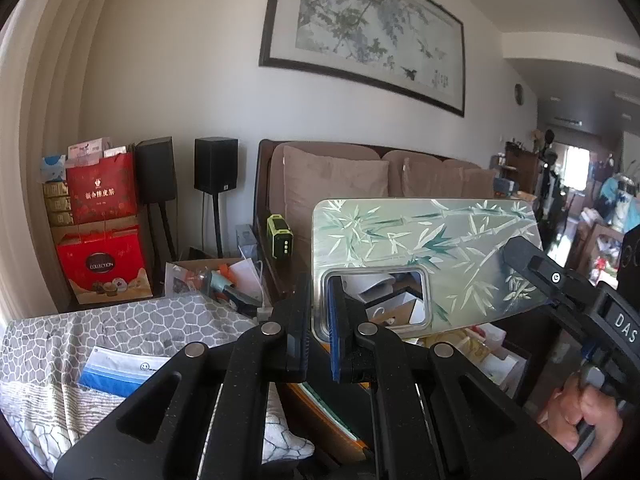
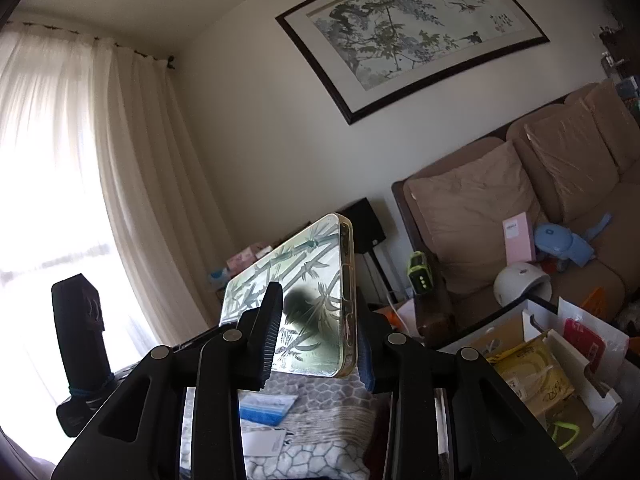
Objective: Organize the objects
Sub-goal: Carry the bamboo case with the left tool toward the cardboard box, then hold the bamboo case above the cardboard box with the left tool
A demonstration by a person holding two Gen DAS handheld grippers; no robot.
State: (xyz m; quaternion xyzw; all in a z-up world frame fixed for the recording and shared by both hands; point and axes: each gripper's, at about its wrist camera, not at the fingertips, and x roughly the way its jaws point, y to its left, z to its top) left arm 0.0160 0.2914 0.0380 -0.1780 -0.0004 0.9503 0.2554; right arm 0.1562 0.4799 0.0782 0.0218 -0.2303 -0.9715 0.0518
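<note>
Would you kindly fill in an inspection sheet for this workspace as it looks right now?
Surface: grey cobble-print cloth, a blue-and-white pouch lying on it.
Job's things: bamboo-print phone case, held in the air, camera cut-out at the left claw's end.
Clutter: open box of oddments; red gift bags stacked by the wall; paper bags with yellow packs.
Grippers: left claw shut on the case's edge by the cut-out; right claw straddles the other end, its pads apart from the case, so open.
Cables: white cord near the green-trimmed device.
Surroundings: beige sofa, framed ink painting, two black speakers, sheer curtain.
</note>
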